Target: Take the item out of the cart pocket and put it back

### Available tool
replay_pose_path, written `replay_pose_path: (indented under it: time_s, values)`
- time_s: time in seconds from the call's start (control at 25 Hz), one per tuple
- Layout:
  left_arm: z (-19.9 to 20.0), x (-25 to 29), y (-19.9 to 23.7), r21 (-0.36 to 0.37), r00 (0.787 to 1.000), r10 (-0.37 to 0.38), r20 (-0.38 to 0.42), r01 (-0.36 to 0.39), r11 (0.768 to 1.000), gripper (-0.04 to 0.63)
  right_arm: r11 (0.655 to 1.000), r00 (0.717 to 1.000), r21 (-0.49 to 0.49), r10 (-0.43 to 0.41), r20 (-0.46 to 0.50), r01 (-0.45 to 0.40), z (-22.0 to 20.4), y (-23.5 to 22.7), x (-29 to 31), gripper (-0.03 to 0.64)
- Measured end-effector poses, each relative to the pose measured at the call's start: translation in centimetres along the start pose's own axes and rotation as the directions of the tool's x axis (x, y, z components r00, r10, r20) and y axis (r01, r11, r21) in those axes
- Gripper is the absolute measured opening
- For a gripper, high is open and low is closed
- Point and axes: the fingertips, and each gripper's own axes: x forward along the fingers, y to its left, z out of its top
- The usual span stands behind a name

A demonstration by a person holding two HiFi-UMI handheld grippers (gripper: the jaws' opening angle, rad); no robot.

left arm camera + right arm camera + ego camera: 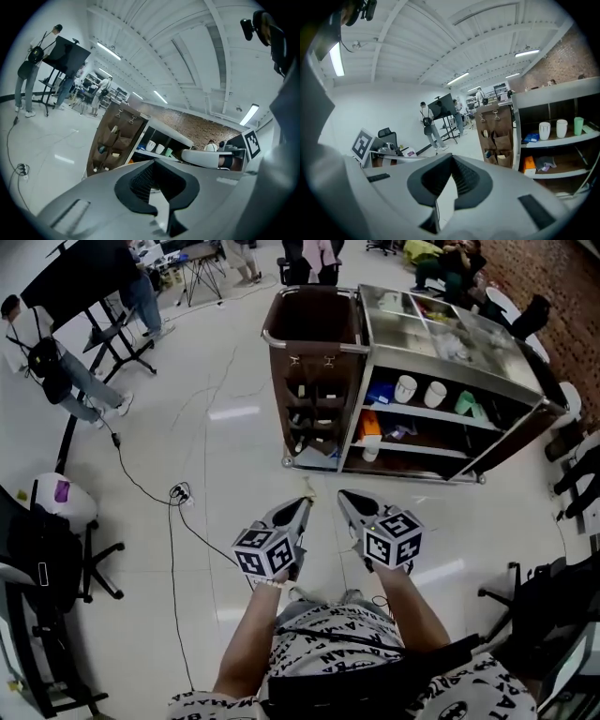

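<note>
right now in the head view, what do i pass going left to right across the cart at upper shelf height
brown pocket panel → blue item → first white cup → second white cup → green cup

Glossy tiled floor (234,456); shiny metal cart top (450,334); brown cloth pockets (314,409).

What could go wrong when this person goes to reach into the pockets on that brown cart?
A black cable with a plug block snakes across the floor just left of the person, so it looks like a trip hazard. The cart pockets are narrow and stacked close, so the left gripper or right gripper might snag a neighbouring pocket. Both grippers are shut and empty, so they must open before any grab.
</note>
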Motion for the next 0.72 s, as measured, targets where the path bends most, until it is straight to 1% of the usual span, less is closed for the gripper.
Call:
replay_pose_path:
  time_s: [0.08,0.24,0.48,0.72]
  values:
    - [0.3,0.3,-1.6,0.006,1.0,-0.006,0.016,0.006,1.0,0.002,1.0,1.0,-0.009,0.014,0.004,-0.014,0.7,-0.4,-0.8,0.0]
    - [-0.2,0.5,-4.3,-0.009,0.999,-0.002,0.044,0.003,1.0,0.002,0.999,0.999,-0.022,0.042,0.0,-0.042,0.6,-1.2,-2.9,0.0]
    - [0.4,0.4,-5.1,0.001,0.996,0.036,0.077,-0.036,0.999,0.002,0.997,0.997,-0.035,0.076,0.001,-0.076,0.3,-1.5,-4.5,0.0]
    - [1.0,0.0,-6.0,0.014,0.993,0.052,0.106,-0.054,0.998,0.002,0.996,0.996,-0.011,0.087,0.019,-0.087,0.0,-1.6,-5.5,0.0]
